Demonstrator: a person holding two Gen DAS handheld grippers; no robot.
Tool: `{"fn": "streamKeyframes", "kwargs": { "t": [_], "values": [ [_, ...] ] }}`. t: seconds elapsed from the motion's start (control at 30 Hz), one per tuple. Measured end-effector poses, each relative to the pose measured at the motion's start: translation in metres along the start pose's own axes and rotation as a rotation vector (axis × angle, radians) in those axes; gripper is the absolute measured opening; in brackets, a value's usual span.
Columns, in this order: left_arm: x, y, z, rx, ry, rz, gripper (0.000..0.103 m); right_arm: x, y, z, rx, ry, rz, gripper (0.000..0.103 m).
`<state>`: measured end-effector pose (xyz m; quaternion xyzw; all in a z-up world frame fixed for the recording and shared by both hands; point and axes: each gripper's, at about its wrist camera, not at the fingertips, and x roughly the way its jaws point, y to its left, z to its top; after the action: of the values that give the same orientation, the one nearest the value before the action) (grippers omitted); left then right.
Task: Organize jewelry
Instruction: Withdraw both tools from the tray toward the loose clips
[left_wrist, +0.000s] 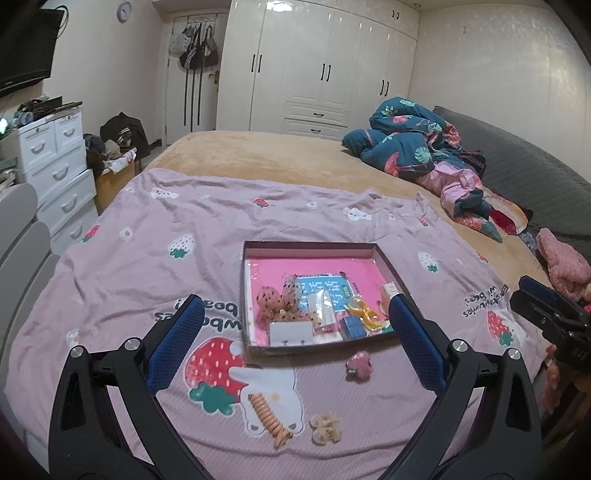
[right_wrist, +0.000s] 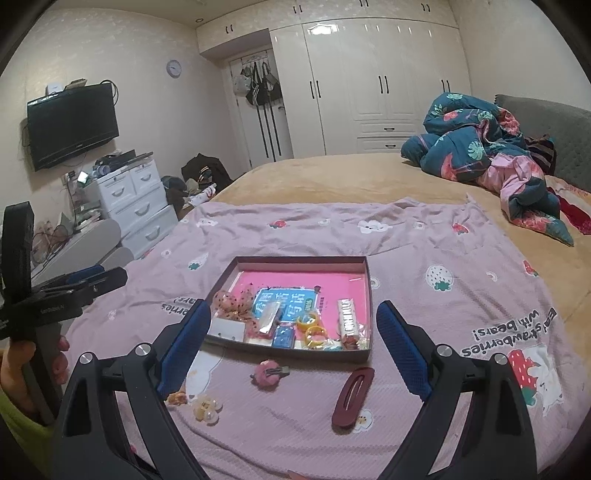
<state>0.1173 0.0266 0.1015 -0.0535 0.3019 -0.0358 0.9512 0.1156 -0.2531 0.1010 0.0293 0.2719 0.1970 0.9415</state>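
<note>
I hold both grippers above the near edge of the bed, over the pink sheet. My left gripper stands wide with nothing between its fingers; my right gripper is just as wide and bare.

The box lies on the sheet ahead of me, already part filled along its near wall with a dotted bow, small packets, yellow rings and a little blue case. I judge I am between picks: some pieces are stowed, the rest wait outside.

Loose pieces between the box and the near edge, four that I can count:
- one pink flower clip, just in front of the box's near wall
- one dark red snap clip, toward the right
- one pearl flower clip, toward the left
- one orange coil tie, leftmost, near the edge

Next I would lower one gripper over the flower clip, straddle it, close gently because it is small and flat on soft cloth, then carry it over the box wall.
</note>
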Motion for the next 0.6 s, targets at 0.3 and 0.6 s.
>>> {"fn": "streamKeyframes", "kwargs": {
  "t": [0.3,0.6],
  "values": [
    [-0.005,0.01,-0.019,0.003,0.022,0.024,0.093,0.001,0.012,-0.012,-0.021,0.025,0.019,0.09],
    [-0.002,0.023,-0.038,-0.011,0.057,0.05,0.093,0.013,0.024,-0.028,-0.04,0.076,0.052,0.09]
  ]
}}
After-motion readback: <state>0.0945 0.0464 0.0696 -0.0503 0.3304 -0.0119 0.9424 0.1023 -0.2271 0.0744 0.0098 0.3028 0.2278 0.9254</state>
